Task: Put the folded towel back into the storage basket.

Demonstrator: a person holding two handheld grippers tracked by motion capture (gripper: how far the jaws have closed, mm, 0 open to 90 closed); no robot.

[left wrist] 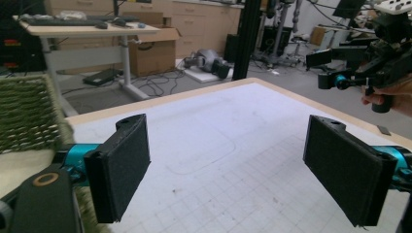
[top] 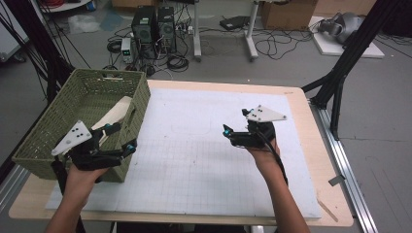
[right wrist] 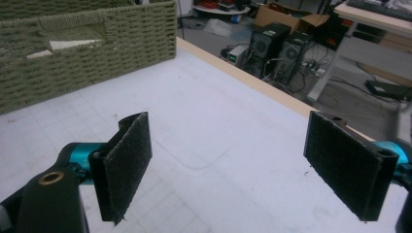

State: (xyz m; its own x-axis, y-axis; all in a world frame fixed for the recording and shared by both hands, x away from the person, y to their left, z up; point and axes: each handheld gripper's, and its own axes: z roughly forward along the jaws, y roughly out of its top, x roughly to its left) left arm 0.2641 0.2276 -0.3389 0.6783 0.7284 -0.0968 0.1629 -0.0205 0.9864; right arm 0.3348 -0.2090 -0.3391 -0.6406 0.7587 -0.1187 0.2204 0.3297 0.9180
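The pale board (top: pixel 116 112) in the green basket (top: pixel 58 121) is partly hidden behind the left gripper (top: pixel 118 138).

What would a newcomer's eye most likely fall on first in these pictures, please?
Probably the green woven basket at the table's left edge, with a pale flat board leaning inside it. Next, the two black hand-held grippers: the left gripper sits at the basket's near corner with its jaws wide open, and the right gripper hovers open over the white gridded mat, holding nothing.
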